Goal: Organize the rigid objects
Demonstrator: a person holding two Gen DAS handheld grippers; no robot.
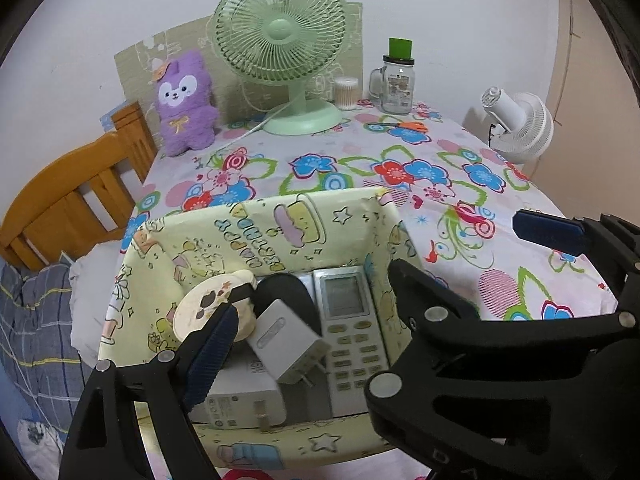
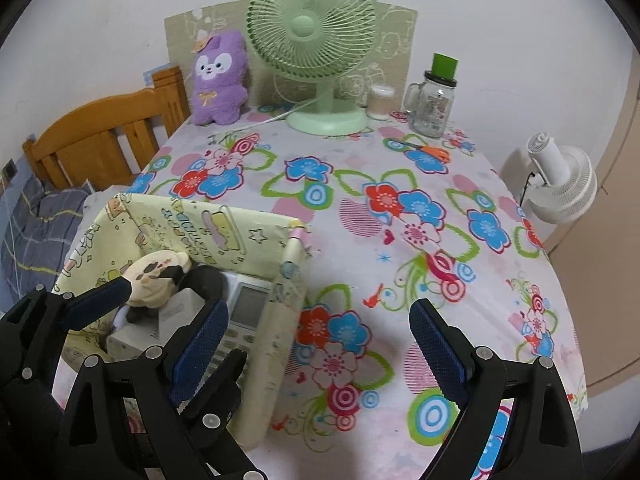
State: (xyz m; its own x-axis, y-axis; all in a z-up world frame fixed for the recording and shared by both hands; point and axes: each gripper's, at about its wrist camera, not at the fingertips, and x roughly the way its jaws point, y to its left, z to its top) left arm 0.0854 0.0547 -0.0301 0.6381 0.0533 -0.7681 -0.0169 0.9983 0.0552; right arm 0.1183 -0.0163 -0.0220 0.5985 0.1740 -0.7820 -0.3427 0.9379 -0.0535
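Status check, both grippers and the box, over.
Left gripper open over the box, round toy by one finger. Right gripper open, empty. Remote, chargers already boxed.

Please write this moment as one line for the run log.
left gripper: open, over box | right gripper: open, empty, beside box | box: remote, charger inside
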